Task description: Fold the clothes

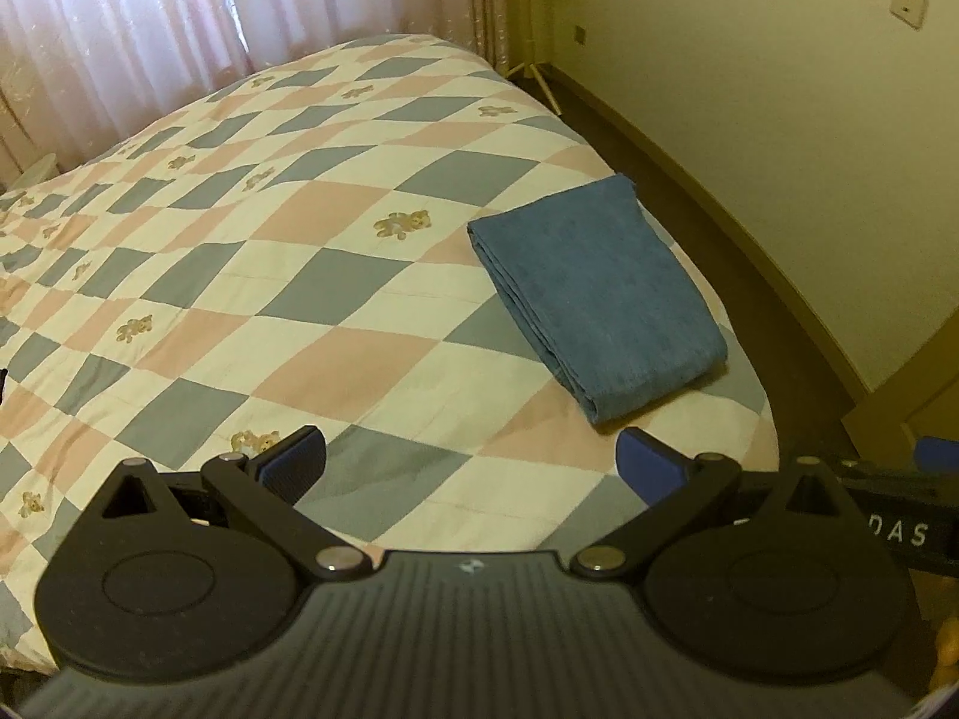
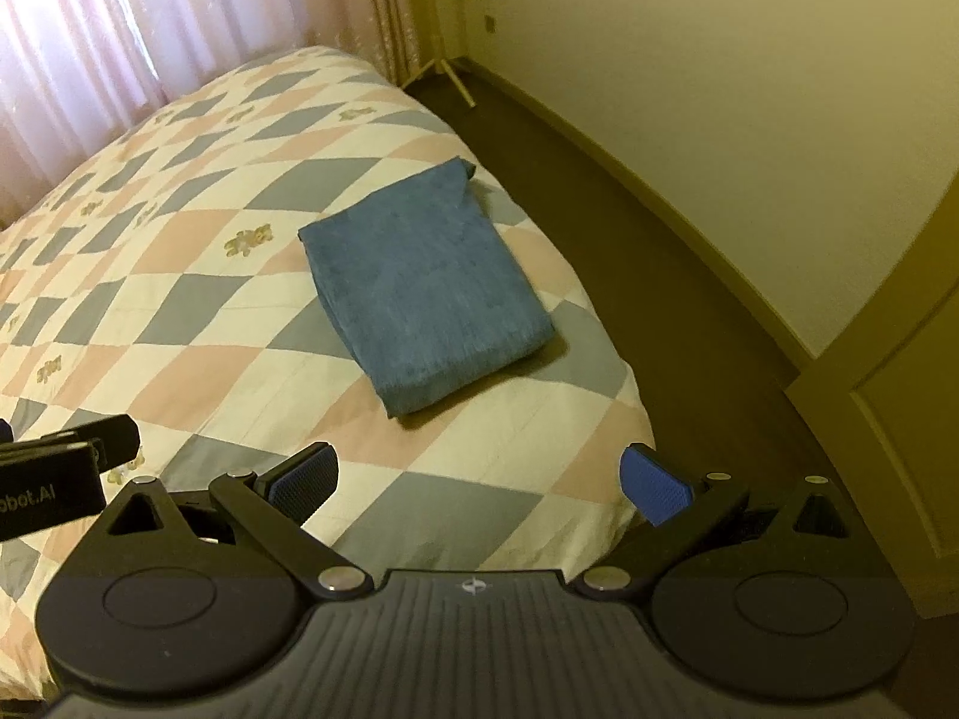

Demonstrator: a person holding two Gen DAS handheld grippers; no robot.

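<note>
A blue garment [image 1: 593, 293] lies folded into a thick rectangle near the right edge of the bed; the right wrist view shows the same blue garment [image 2: 422, 287] ahead and slightly left. My left gripper [image 1: 470, 464] hovers open above the quilt, short of the garment's near end, holding nothing. My right gripper [image 2: 479, 482] is open too, over the bed's near corner, with nothing between its blue pads. Part of the left gripper's body [image 2: 54, 473] shows at the left edge of the right wrist view.
The bed carries a checked quilt [image 1: 287, 275] in pink, grey and cream with small bears. Dark floor [image 2: 659, 275] runs along the bed's right side to a cream wall. Curtains [image 1: 180, 12] hang behind the bed. A white stand's legs [image 1: 542, 81] rest in the far corner.
</note>
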